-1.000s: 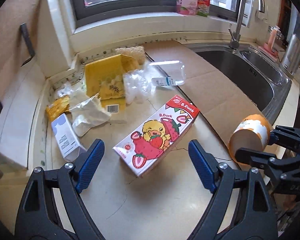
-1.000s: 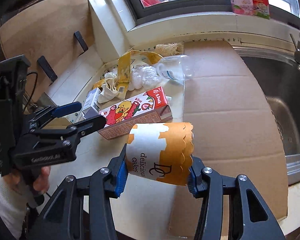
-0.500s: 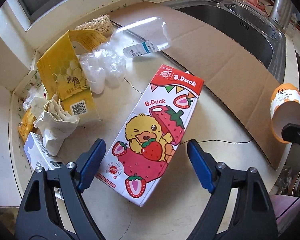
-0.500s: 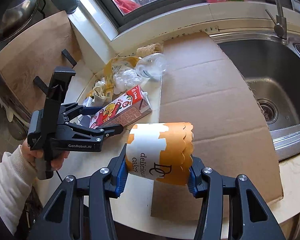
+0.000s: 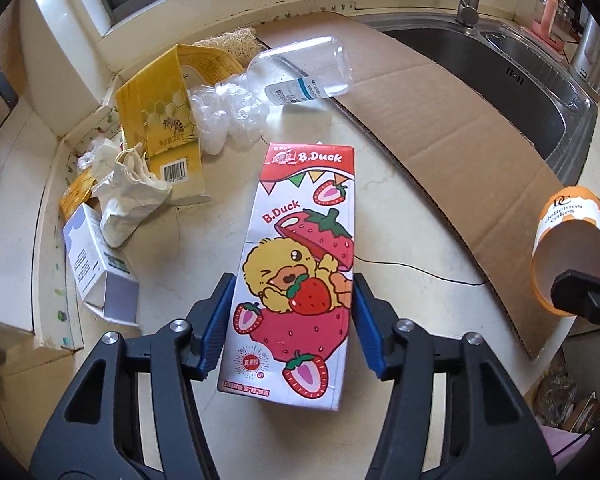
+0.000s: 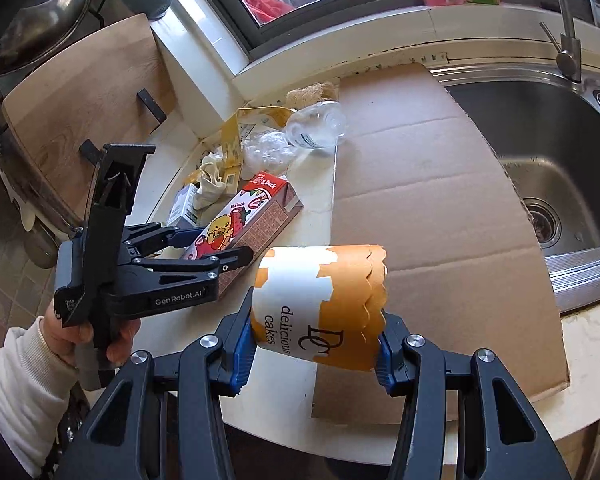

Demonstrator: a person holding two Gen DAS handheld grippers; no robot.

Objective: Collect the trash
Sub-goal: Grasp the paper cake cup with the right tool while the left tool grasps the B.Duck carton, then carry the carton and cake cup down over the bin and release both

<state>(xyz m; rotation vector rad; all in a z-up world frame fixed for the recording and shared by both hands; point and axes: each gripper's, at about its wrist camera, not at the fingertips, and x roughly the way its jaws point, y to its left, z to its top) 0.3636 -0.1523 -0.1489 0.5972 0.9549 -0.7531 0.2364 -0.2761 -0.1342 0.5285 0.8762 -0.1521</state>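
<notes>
Closing around the near end of the strawberry carton (image 5: 300, 264), the left tongs (image 5: 292, 320) have one blue pad on each long side of it while it lies flat on the counter (image 5: 400, 220); the pads look right at the cardboard walls, though I cannot tell whether they press yet. The right tongs (image 6: 314, 350), off to the left tongs' right, are pinching a paper cake cup (image 6: 320, 308) on its side, pads squeezing its wall, and hold it above the counter edge and a flattened sheet of cardboard (image 6: 440, 200). Beyond the carton's far end, ahead of the left tongs, lie a clear plastic bottle (image 5: 300, 72) and crumpled plastic wrap (image 5: 228, 116); ahead and to their left sit a yellow box (image 5: 160, 108), a crumpled cloth bag (image 5: 128, 196) and a small white box (image 5: 88, 256). The likely trouble is the grip point: the pads sit near one end of a long carton, so on lifting the far end may droop and twist out. An empty carton may also buckle inward under the squeeze and slip. The cup's thin wall could crush the same way, or slide free if the right hand tilts.
</notes>
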